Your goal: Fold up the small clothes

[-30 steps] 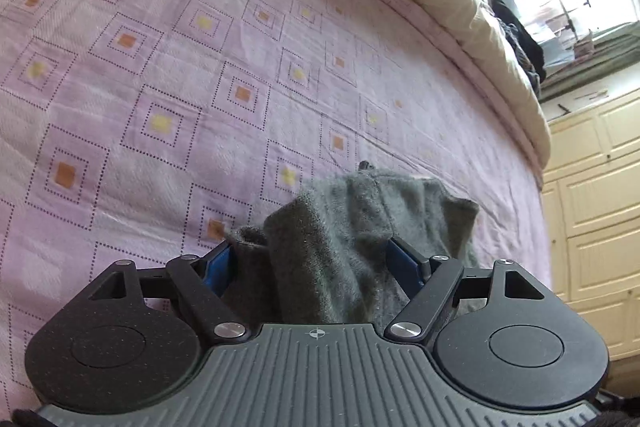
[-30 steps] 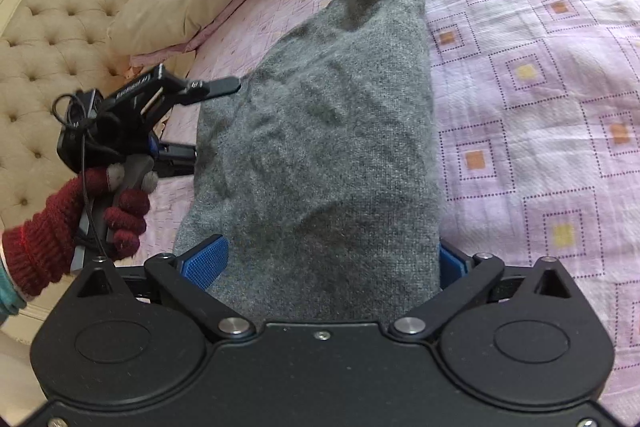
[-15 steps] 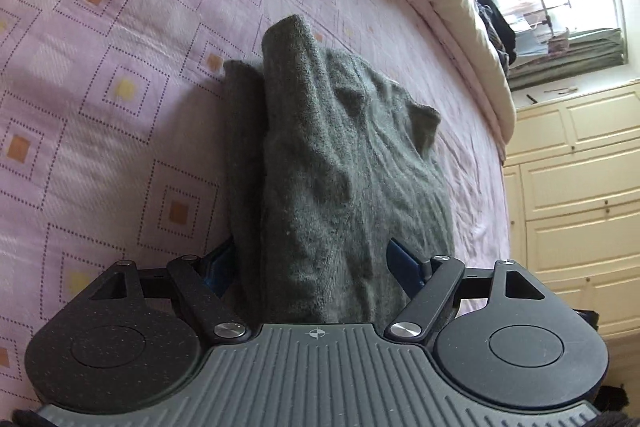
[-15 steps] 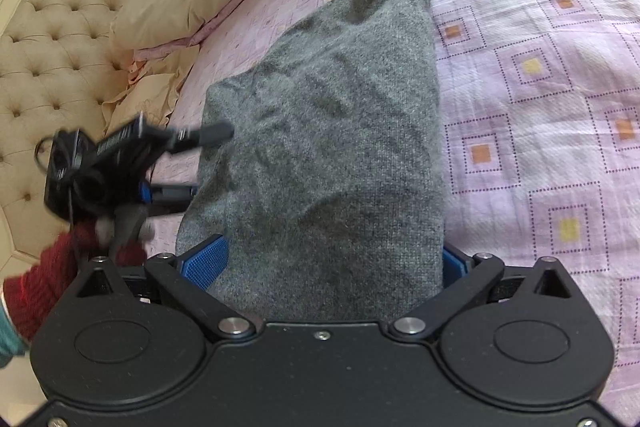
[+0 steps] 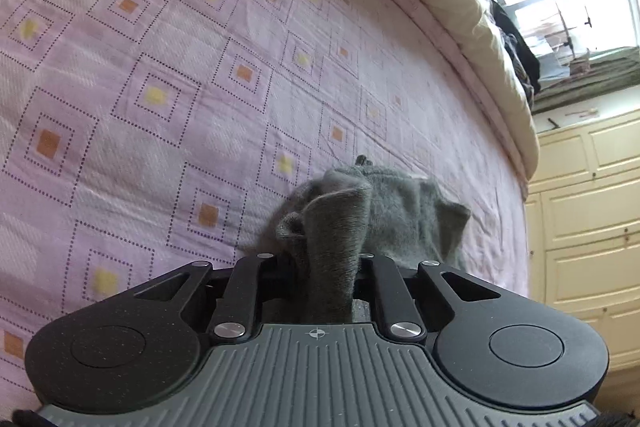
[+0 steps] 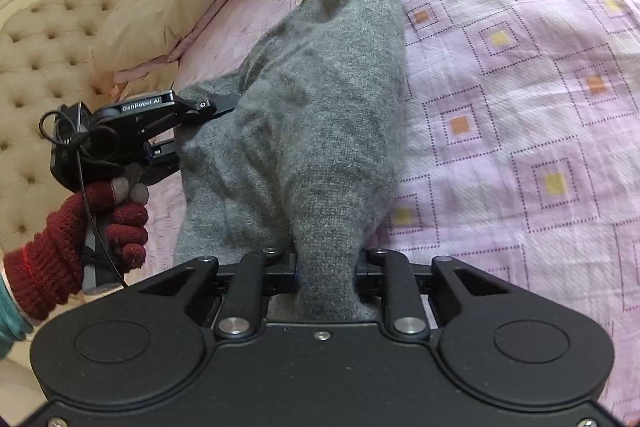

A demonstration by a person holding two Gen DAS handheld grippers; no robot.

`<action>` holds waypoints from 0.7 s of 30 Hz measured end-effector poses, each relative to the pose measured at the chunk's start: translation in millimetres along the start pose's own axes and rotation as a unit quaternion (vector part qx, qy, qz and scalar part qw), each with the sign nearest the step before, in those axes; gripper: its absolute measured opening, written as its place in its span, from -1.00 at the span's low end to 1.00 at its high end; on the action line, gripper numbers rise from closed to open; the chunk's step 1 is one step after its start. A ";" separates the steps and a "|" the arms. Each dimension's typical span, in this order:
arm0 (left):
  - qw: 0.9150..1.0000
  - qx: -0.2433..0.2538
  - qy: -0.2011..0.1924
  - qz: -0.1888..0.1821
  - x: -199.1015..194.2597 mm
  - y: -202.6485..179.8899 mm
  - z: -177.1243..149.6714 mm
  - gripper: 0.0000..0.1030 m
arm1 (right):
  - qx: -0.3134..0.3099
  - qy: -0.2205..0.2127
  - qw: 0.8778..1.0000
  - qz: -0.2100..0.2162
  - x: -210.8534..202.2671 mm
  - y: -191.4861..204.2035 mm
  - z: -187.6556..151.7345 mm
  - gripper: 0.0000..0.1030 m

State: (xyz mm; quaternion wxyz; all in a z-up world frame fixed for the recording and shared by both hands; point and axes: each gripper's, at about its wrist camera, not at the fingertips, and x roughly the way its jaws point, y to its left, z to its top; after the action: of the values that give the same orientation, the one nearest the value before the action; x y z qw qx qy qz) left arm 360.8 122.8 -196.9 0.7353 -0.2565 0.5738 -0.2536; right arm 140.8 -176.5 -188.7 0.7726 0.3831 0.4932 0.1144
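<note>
Both grippers, wide a second ago, are now closing on the grey knit garment [image 6: 320,115]. Left gripper [image 5: 332,263] pinches one bunched edge, right gripper [image 6: 326,267] another, over the pink bedspread [image 5: 160,87].

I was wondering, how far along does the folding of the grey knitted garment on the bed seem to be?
Early to midway. Done: the grey knitted garment lies lengthwise on the pink patterned bedspread, already narrowed with layers doubled at one edge. In hand: the left gripper and right gripper are both closing, each with bunched knit between its jaws. Left: carrying the gripped end over, flattening the wrinkles and releasing.
</note>
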 end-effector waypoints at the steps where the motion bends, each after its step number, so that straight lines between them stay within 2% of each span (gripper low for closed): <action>1: 1.000 0.010 -0.002 0.001 -2.2 -3.0 -2.2 -0.70 | 0.006 -0.002 1.000 0.004 -4.0 -0.4 -1.8 -0.44; 6: 1.000 0.030 -0.008 0.007 -18.8 -20.7 -15.3 -0.70 | 0.004 0.012 1.000 0.004 -26.4 -2.0 -18.8 -0.45; 10: 0.998 0.060 0.015 0.010 -18.9 -40.0 -35.8 -0.71 | 0.012 0.030 0.999 -0.004 -48.4 -12.3 -42.3 -0.46; 16: 0.998 0.050 0.049 -0.004 -20.8 -60.9 -95.5 -0.70 | 0.031 0.058 0.998 -0.027 -90.4 -43.2 -81.7 -0.46; 21: 0.996 0.053 0.069 -0.003 -22.2 -71.2 -145.5 -0.69 | 0.033 0.073 0.996 -0.046 -109.1 -64.7 -97.0 -0.41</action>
State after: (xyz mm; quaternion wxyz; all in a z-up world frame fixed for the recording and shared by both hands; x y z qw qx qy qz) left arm 208.8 72.4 -164.0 0.7055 -0.2010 0.6083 -0.3030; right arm -7.8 -234.5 -182.0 0.7262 0.3755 0.5688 0.0900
